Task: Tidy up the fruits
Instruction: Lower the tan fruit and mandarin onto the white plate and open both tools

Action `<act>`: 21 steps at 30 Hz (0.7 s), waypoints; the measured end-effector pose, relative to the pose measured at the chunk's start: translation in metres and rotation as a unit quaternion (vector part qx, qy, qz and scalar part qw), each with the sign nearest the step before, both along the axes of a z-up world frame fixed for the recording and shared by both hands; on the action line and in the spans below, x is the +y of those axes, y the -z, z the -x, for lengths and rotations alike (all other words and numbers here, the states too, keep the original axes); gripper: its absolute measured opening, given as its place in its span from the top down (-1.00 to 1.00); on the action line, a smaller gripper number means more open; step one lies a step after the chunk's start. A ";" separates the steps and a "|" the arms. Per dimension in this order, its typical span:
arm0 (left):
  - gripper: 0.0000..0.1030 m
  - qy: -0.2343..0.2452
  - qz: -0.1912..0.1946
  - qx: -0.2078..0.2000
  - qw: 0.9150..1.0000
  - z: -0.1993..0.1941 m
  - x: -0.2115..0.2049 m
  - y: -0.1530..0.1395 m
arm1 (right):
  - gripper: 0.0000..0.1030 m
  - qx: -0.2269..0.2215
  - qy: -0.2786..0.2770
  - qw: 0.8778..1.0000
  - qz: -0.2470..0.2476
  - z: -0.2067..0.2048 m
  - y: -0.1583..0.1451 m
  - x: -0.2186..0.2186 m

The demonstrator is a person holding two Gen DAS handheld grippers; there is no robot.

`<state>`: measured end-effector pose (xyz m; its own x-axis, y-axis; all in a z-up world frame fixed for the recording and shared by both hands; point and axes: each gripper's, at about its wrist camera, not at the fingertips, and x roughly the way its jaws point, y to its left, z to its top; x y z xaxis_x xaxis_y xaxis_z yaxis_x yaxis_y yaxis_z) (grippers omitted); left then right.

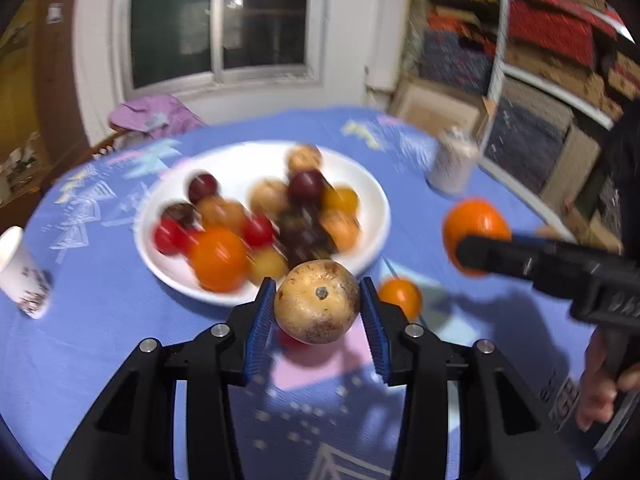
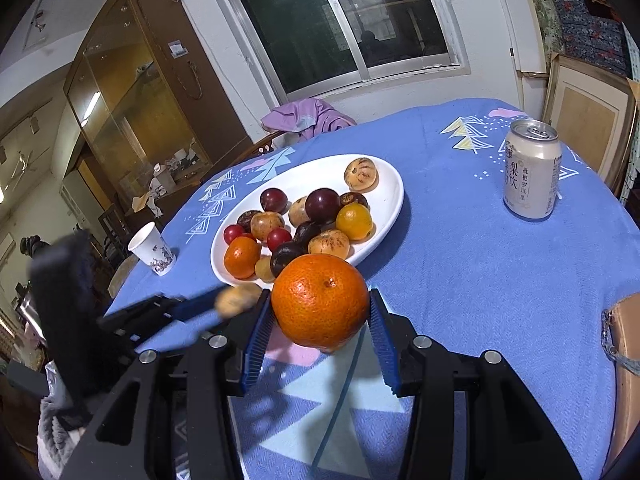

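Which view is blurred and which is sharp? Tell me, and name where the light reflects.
Left wrist view: motion blur smears the plate of fruit and the can, while the held brown fruit stays sharp. Right wrist view: mostly crisp, only the left gripper at its left is blurred. Both views: a lamp reflects in the dark window.

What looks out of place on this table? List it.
One small orange fruit lies loose on the blue tablecloth, outside the white plate where the other fruit is piled. Nothing looks spilled or damaged.
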<state>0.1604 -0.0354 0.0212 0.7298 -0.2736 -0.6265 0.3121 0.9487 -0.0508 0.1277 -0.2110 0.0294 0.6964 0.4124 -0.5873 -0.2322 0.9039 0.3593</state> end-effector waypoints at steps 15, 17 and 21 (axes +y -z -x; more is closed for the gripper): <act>0.17 -0.114 -0.016 0.024 0.993 -0.145 0.039 -0.015 | 0.07 0.004 -0.005 0.995 0.098 -0.140 -0.013 0.074; 0.13 -0.119 -0.016 0.038 0.992 -0.163 0.041 -0.007 | 0.05 0.017 -0.010 0.993 0.118 -0.160 -0.005 0.080; -0.36 -0.127 0.002 0.055 0.990 -0.182 0.052 0.004 | 0.01 0.033 -0.008 0.995 0.099 -0.179 0.002 0.075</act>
<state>0.3423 0.0166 0.0173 0.7028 -0.0932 -0.7052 0.0556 0.9955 -0.0761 0.3070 -0.1357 0.0277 0.6485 0.2955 -0.7016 -0.2293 0.9546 0.1901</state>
